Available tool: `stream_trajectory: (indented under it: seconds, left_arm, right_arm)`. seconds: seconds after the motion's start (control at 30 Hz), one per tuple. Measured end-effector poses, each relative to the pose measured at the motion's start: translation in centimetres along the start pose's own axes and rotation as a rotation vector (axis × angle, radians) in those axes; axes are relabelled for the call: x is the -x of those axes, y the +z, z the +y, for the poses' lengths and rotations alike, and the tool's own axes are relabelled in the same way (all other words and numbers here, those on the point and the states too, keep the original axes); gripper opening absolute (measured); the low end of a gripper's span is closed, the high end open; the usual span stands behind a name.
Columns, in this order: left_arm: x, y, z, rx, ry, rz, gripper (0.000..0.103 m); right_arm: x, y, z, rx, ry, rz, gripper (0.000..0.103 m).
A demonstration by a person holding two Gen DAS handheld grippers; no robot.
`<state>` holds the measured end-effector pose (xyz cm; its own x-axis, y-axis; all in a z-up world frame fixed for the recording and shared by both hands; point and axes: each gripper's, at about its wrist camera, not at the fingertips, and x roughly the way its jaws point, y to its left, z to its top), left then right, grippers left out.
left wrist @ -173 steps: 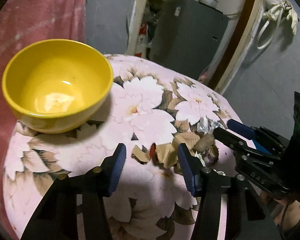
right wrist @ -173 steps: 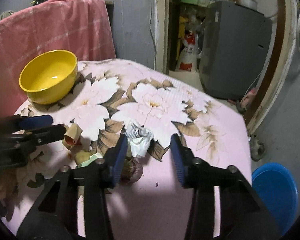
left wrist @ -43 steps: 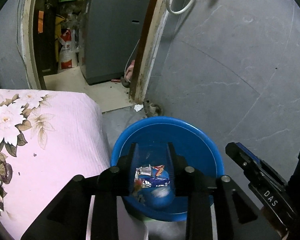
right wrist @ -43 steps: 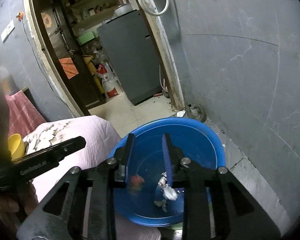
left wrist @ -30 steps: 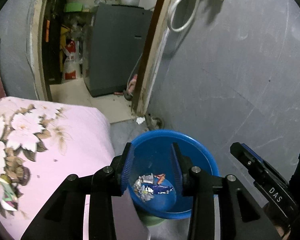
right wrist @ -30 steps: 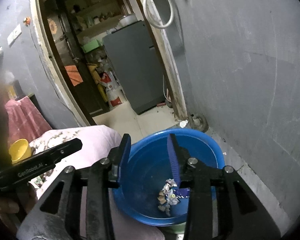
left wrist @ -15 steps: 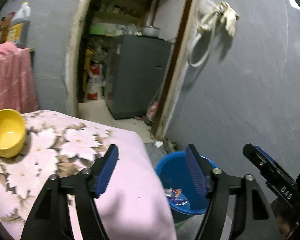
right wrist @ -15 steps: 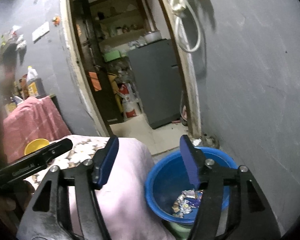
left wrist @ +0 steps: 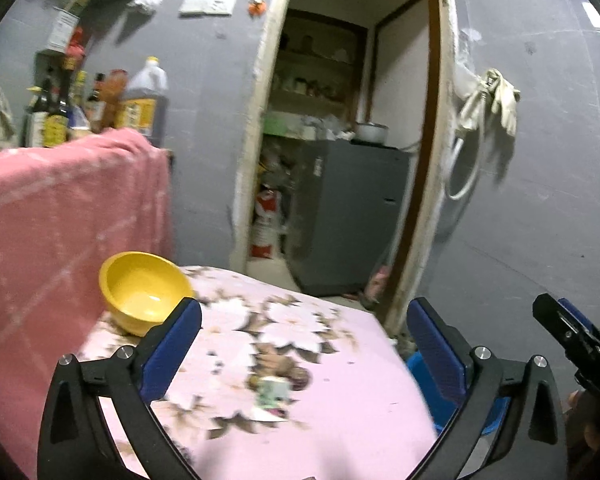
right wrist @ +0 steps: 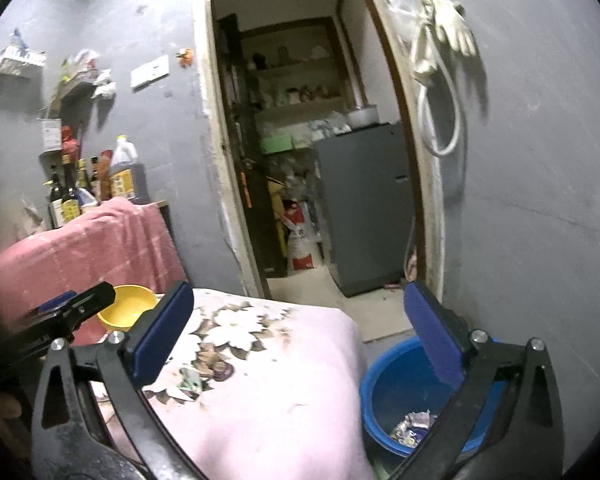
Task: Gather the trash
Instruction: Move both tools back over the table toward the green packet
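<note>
Presently both the left gripper [left wrist: 304, 350] and right gripper [right wrist: 298, 330] are opening, nothing between the jaws. Remaining scraps [left wrist: 276, 390] lie mid-table on the floral cloth [left wrist: 340, 432]; collected wrappers [right wrist: 414, 428] sit in the blue basin [right wrist: 384, 384]. Risk: flat paper may slip a pinch or snag cloth.
</note>
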<state>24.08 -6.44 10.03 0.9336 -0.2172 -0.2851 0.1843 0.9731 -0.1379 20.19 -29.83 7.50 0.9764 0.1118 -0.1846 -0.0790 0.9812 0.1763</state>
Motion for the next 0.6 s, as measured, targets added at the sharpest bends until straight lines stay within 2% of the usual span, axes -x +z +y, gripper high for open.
stream_trajectory:
  seconds: [0.33,0.6]
  left_arm:
    - [3.6,-2.2,4.3,-0.031,0.125,-0.087,0.101]
    - [4.2,-4.1,5.6,-0.072,0.178,-0.101,0.101]
  right_arm:
    - [0.3,-1.6,4.4,0.07,0.05,-0.082,0.103]
    - [-0.7,-2.4,6.1,0.107,0.079,-0.078,0.103]
